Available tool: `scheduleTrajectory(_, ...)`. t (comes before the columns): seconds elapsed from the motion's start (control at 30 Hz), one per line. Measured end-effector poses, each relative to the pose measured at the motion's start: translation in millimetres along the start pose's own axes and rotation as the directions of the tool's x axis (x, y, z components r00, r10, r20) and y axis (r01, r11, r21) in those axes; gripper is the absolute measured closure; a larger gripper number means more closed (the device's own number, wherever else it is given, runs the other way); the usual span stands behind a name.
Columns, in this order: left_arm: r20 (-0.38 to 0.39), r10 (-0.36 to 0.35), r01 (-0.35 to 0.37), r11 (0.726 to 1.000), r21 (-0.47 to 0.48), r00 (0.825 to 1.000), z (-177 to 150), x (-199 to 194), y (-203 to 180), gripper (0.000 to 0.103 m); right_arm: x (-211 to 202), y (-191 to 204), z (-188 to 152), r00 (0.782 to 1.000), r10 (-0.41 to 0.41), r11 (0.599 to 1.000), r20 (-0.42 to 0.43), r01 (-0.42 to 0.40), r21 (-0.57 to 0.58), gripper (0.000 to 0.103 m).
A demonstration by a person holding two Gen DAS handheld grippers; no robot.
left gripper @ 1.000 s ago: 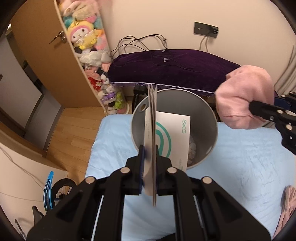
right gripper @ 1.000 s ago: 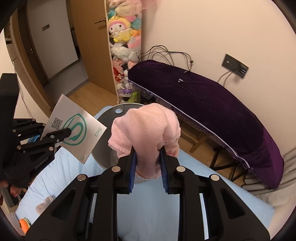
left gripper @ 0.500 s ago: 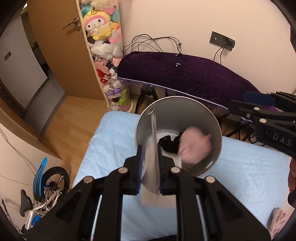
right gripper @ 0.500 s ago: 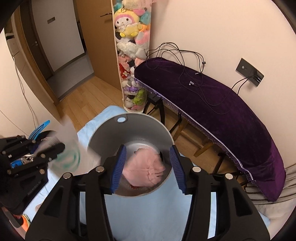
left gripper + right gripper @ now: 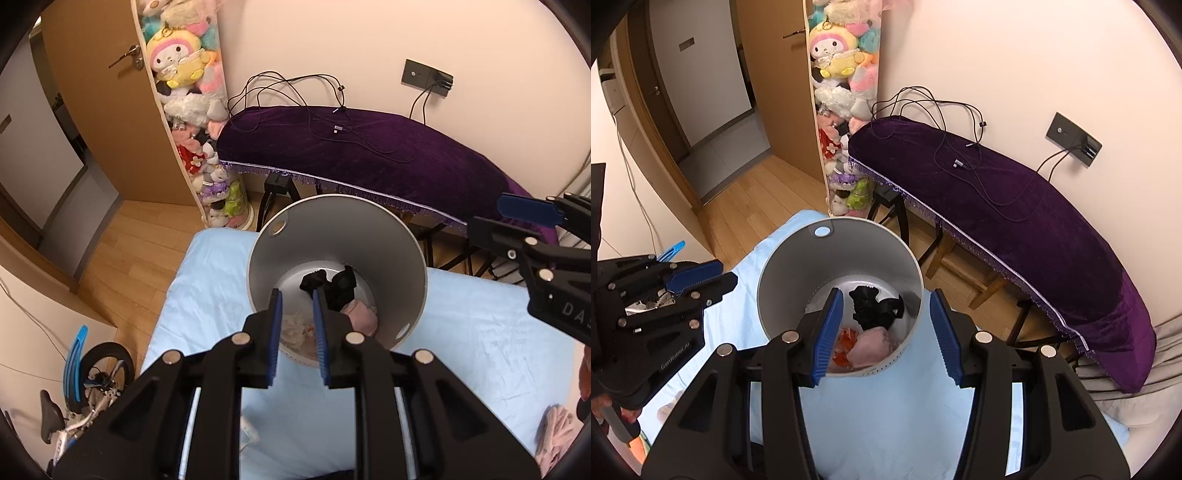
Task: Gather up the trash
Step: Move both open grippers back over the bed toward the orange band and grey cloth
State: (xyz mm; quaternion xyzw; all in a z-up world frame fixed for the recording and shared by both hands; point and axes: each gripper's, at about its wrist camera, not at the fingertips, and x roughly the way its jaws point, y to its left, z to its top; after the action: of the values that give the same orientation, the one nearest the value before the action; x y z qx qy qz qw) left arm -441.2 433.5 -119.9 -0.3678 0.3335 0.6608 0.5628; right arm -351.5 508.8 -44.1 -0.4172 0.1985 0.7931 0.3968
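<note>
Trash lies at the bottom of the round grey metal bin (image 5: 334,236), which stands on the bed with the light blue sheet (image 5: 480,332). From where I sit, the biggest thing past it is the long purple velvet cover (image 5: 369,155) against the wall, with black cables (image 5: 295,88) trailing over it. Left of that a clear column of plush toys (image 5: 184,74) rises beside the wooden door (image 5: 92,92). Inside the bin I see a crumpled black cloth (image 5: 875,306), a pink knitted cloth (image 5: 871,345) and pale crumpled paper (image 5: 295,326), all touching one another. My left hand-held gripper (image 5: 297,295) hangs over the near rim; its jaws have just been opening, a narrow gap, nothing between them. My right hand-held gripper (image 5: 886,299) is spread wider, its blue pads (image 5: 827,332) apart and empty, having just let go over the bin.
</note>
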Motion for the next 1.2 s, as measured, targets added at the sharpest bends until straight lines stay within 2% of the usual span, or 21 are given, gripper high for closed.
scheduleTrajectory(0.23,-0.023,0.011,-0.010,1.000,0.025,1.000,-7,4,-3,0.082,-5,1,-8,1.000,0.001,1.000,0.001,-0.001,0.007,0.056)
scheduleTrajectory(0.33,-0.024,0.010,-0.010,1.000,0.028,1.000,-7,5,-4,0.068,-4,1,-11,1.000,-0.001,1.000,-0.007,0.001,0.017,0.056)
scheduleTrajectory(0.37,-0.021,0.009,-0.009,1.000,0.030,1.000,-8,5,-5,0.066,-4,1,-13,1.000,-0.001,1.000,-0.009,0.002,0.021,0.056)
scheduleTrajectory(0.6,-0.018,-0.012,0.014,0.996,0.084,1.000,-8,6,-23,0.066,-13,-3,-31,1.000,-0.022,0.998,-0.014,0.023,0.059,0.056)
scheduleTrajectory(0.87,0.009,-0.059,0.056,0.983,0.176,0.998,0,2,-60,0.066,-49,-24,-68,0.995,-0.101,0.985,0.013,0.098,0.141,0.056)
scheduleTrajectory(0.97,0.018,-0.087,0.081,0.969,0.232,0.996,2,-3,-83,0.066,-70,-38,-90,0.988,-0.151,0.970,0.021,0.144,0.198,0.056)
scheduleTrajectory(1.07,0.023,-0.126,0.113,0.944,0.309,0.992,1,-10,-115,0.066,-95,-52,-120,0.975,-0.220,0.941,0.019,0.207,0.268,0.056)
scheduleTrajectory(1.13,0.022,-0.159,0.140,0.917,0.372,0.987,-2,-17,-142,0.066,-115,-62,-147,0.962,-0.273,0.909,0.011,0.254,0.331,0.056)
scheduleTrajectory(1.2,0.018,-0.194,0.167,0.884,0.436,0.981,-8,-26,-171,0.066,-137,-72,-180,0.945,-0.328,0.862,-0.001,0.299,0.409,0.050)
